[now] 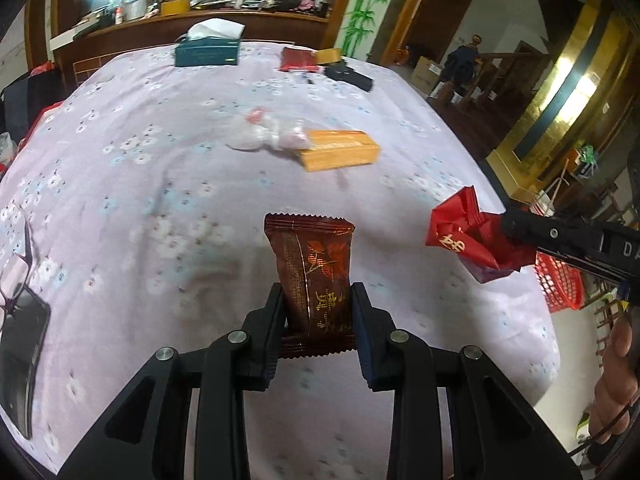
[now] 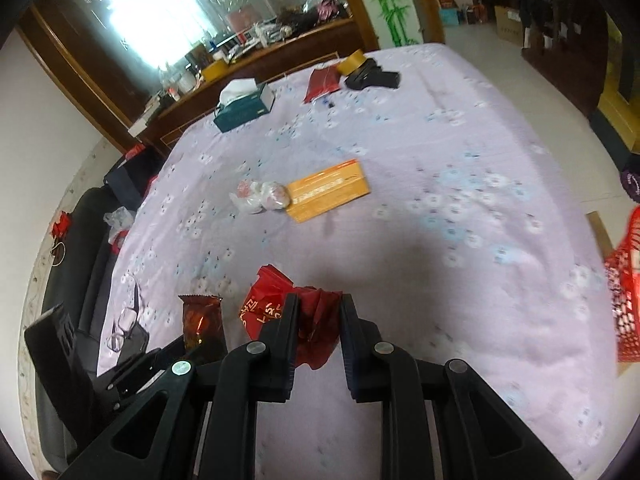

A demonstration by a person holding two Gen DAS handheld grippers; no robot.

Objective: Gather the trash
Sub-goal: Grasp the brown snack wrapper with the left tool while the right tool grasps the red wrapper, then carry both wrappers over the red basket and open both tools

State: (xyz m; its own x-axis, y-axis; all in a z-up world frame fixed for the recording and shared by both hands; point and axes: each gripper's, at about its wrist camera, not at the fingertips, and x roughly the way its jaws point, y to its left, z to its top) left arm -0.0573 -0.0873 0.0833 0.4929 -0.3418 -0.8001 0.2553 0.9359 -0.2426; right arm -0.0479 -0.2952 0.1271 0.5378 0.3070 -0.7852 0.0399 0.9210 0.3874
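Clamped between the two black fingers of the left claw (image 1: pixel 318 304) stands a dark brown snack wrapper (image 1: pixel 312 268), upright, its crimped top edge above the fingertips and its bottom seam showing below them; it is lifted over the lilac flowered cloth of the surface (image 1: pixel 160 168). Off to the right, the right claw (image 2: pixel 318 314) pinches a crumpled red wrapper (image 2: pixel 276 304) with gold characters, held out past the edge of the surface, and the same wrapper (image 1: pixel 468 236) shows from the left wrist view in front of a red mesh basket (image 1: pixel 560 280) that stands lower down, beyond the edge. Near the middle of the cloth lies an orange box (image 1: pixel 340 150), flat, with a knotted clear plastic bag (image 1: pixel 268 134) touching its left end. At the far side sit a teal tissue box (image 1: pixel 208 50), a flat red packet (image 1: pixel 298 60), a roll of tan tape (image 2: pixel 350 60) and a black object (image 1: pixel 348 76) just beside one another. A pair of glasses (image 1: pixel 18 276) rests on a dark tablet (image 1: pixel 24 360) at the near left edge
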